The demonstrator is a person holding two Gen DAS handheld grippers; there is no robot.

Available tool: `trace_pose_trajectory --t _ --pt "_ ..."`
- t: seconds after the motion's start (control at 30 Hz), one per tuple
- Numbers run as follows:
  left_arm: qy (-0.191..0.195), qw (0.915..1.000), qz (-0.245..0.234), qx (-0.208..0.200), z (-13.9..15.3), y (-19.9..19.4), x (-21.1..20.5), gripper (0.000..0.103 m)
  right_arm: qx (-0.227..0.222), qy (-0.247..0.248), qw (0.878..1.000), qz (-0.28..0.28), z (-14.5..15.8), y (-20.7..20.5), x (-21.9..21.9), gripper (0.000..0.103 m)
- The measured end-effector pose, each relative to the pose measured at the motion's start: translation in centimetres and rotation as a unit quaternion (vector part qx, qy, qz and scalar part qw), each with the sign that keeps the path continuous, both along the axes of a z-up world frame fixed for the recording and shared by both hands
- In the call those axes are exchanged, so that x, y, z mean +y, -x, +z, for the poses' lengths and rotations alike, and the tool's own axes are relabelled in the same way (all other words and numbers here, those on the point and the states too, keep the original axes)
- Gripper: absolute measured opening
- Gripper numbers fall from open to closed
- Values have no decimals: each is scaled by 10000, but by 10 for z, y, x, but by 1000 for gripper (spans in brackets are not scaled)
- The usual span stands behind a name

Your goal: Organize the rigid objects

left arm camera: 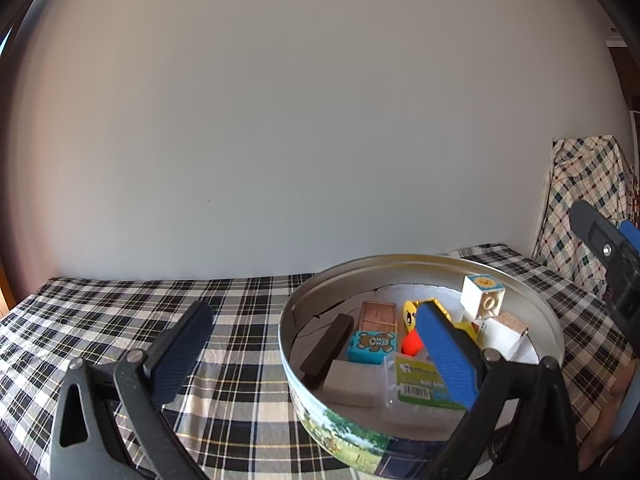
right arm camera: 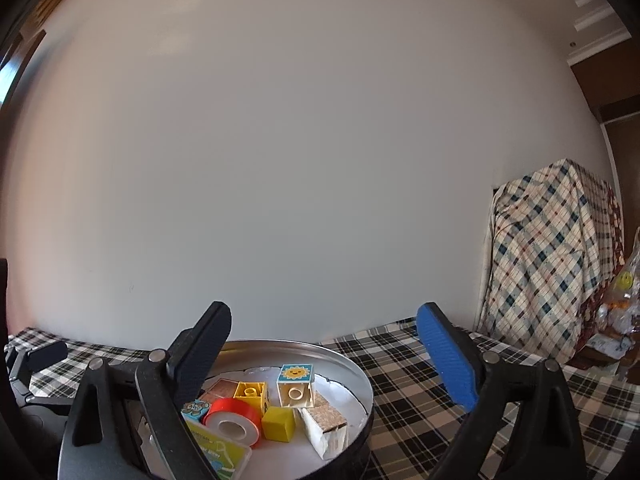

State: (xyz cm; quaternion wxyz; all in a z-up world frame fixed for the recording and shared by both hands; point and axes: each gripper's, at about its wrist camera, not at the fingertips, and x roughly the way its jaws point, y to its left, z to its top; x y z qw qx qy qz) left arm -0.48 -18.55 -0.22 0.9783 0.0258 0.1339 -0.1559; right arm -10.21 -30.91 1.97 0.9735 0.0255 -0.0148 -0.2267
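Note:
A round metal tin [left arm camera: 400, 259] [right arm camera: 354, 370] stands on the checked tablecloth [left arm camera: 120, 320]. It holds several small items: a sun-face block [left arm camera: 482, 296] [right arm camera: 296, 386], a teal teddy block [left arm camera: 372, 346], a red tape roll [right arm camera: 232, 420], a yellow cube [right arm camera: 279, 424], a green-labelled floss box [left arm camera: 420, 384], a dark brown bar [left arm camera: 328, 348] and a cork-topped white box [right arm camera: 326, 426]. My left gripper [left arm camera: 315, 311] is open and straddles the tin's left wall, blue finger over the contents. My right gripper [right arm camera: 324, 312] is open above the tin, with nothing between its fingers.
A plain white wall runs close behind the table. At the right, a checked cloth [right arm camera: 552, 264] drapes over something tall, beside a clear plastic bag [right arm camera: 624, 284]. The right gripper's body [left arm camera: 608, 248] and a hand [left arm camera: 618, 396] show at the left view's right edge.

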Motion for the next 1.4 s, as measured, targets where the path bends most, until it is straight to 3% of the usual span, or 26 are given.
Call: trace_pose_trajectory --t 0.2,0.43,0.83,1.4 --pt "79 10000 -27 -21 1 9 5 103 -270 325 9990 -128 2 14 16 96" --pt "130 9998 -12 -127 3 15 9 103 -280 567 9977 -248 5 17 26 97" --pt "51 9987 69 -508 8 25 7 103 -350 543 9977 -216 5 18 26 102" --pt "-69 9979 116 -635 9 32 4 103 -343 399 9983 -263 4 17 21 102"
